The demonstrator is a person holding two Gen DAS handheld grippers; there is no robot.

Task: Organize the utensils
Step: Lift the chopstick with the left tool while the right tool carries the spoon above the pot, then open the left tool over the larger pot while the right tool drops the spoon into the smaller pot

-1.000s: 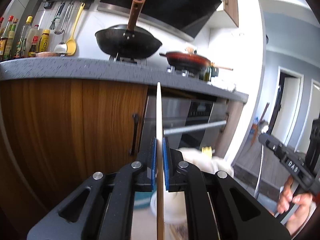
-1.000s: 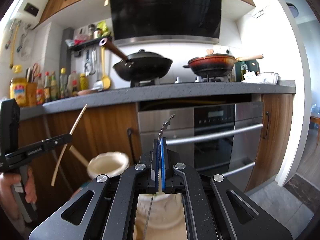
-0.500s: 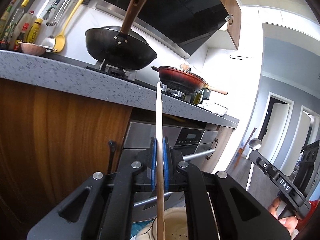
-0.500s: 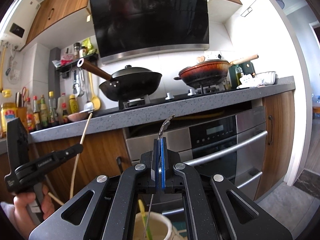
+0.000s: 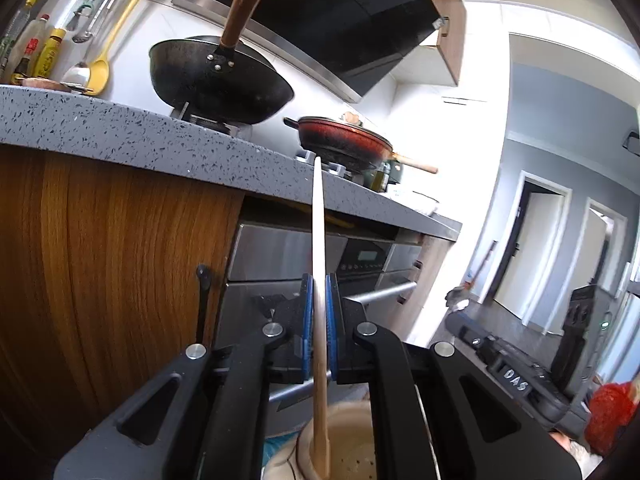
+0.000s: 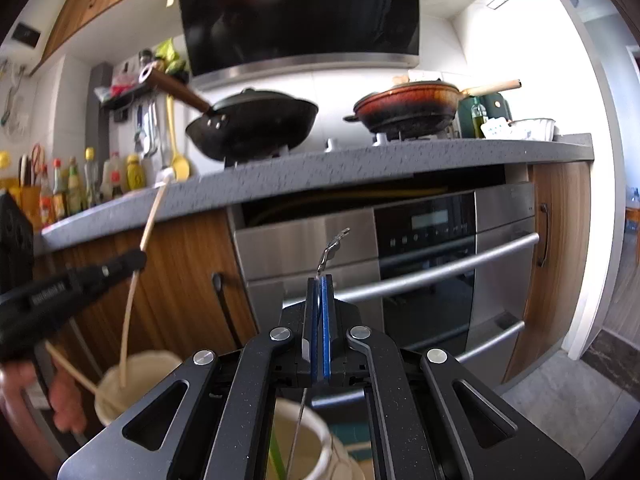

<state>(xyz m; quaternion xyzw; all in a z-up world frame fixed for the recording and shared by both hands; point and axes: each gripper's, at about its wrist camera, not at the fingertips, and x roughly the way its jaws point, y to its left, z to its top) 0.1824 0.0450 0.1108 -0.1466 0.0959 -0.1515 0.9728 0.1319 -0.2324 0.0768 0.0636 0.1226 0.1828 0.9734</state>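
Kitchen cabinets (image 5: 100, 264) behind, wooden stick (image 5: 318, 280) clamped upright in left tool (image 5: 319, 332)

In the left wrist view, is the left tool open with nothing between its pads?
No: the left tool is shut on a wooden utensil whose lower end dips into the cream holder.

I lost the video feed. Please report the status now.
Left gripper shut on wooden utensil, tip in cream holder. Right gripper shut on metal utensil, above second holder. Nothing blocking.
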